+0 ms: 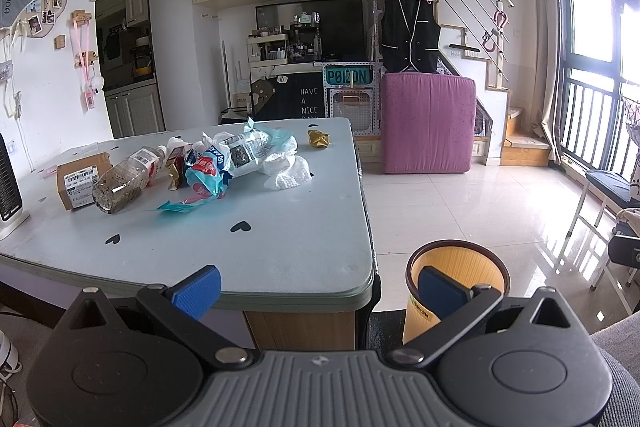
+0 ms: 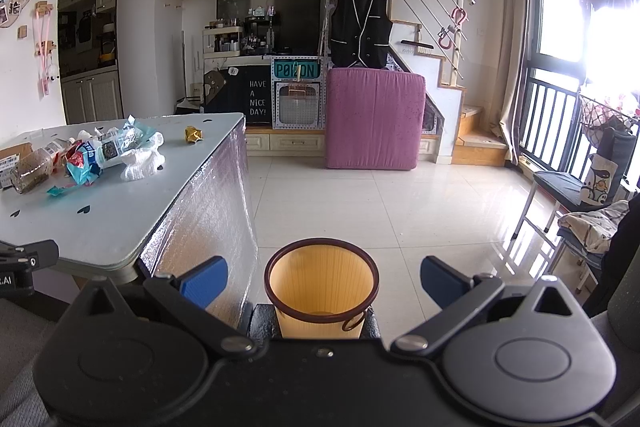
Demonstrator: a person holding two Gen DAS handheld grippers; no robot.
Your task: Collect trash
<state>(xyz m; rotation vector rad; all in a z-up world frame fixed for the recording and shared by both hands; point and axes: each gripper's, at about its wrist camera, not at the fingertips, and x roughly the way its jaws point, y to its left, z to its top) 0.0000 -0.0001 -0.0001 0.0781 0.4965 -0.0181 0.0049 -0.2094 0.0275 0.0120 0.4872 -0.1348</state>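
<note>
A heap of trash lies on the pale table: a clear plastic bottle, a cardboard box, blue and red wrappers, white tissue and a gold wrapper. An empty orange bin stands on the floor right of the table. My left gripper is open and empty over the table's near edge. My right gripper is open and empty, above and just short of the bin. The trash shows far left in the right wrist view.
A pink mattress leans by the stairs at the back. Chairs with cloth stand at the right by the window railing. A white heater stands on the table's left end. Glossy tiled floor lies between table and chairs.
</note>
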